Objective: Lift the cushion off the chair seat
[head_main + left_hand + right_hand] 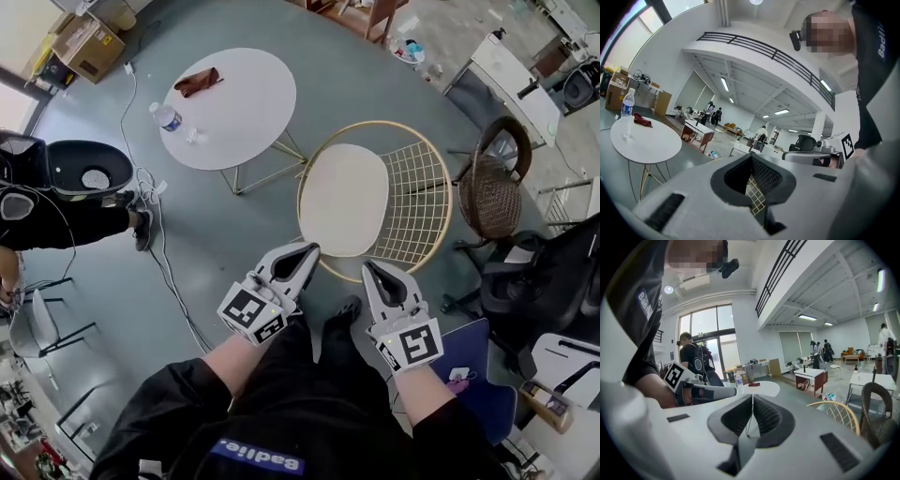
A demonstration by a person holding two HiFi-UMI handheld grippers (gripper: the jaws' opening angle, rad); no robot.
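Grey floor fills the head view, with a round white worktop [234, 112] at about 10 o'clock from the gold wire chair [417, 192]. The cream cushion [345, 199] lies flat on the chair seat, untouched.

The left hand-held gripper [302, 255] and right hand-held gripper [372, 269] point at the cushion's 6 o'clock edge from close by. Each has its jaws pressed together and holds nothing. Only wire mesh and floor show past the tips in their own views.

The step in hand looks like the approach. To do it well, the jaws should spread before they reach the cushion. One should then take the rim at roughly 7 o'clock and the other at 5 o'clock. Each lower jaw should slide between padding and wire, so that it grips the cushion alone. Raising both sides evenly should keep the soft pad from folding or slipping.
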